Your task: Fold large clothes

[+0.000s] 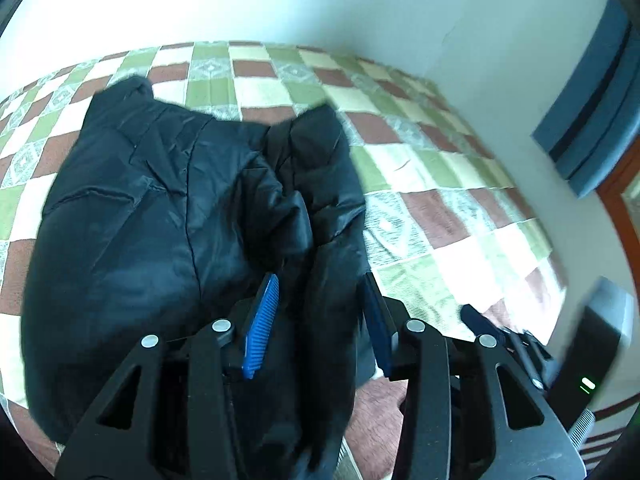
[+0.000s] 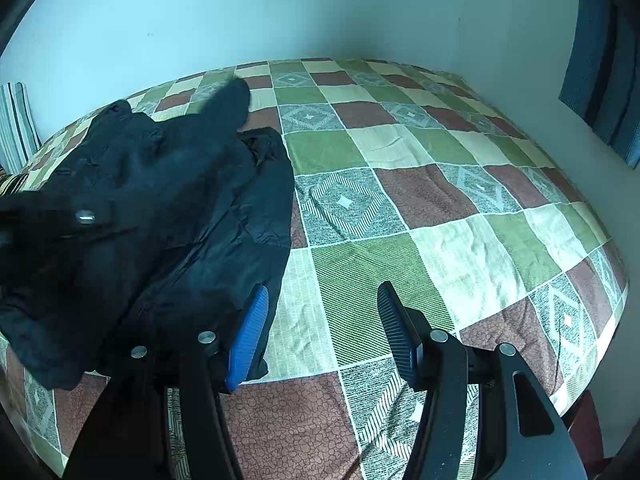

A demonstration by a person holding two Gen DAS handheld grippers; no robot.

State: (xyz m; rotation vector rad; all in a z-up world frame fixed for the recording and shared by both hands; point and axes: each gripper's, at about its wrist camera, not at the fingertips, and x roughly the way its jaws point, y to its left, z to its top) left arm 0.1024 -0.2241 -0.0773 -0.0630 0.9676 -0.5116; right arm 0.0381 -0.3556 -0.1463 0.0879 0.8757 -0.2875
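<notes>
Black padded jacket lies bunched on the checked bedspread, filling the left and centre of the left wrist frame, its long axis running up the picture. The left hand-held gripper hangs nearest, fingers apart astride a fold without pinching it. The right hand-held gripper stands open beside the jacket's right edge.

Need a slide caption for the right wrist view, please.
Open right gripper hovers over the patchwork checked bedspread, beside a crumpled black padded jacket.
</notes>
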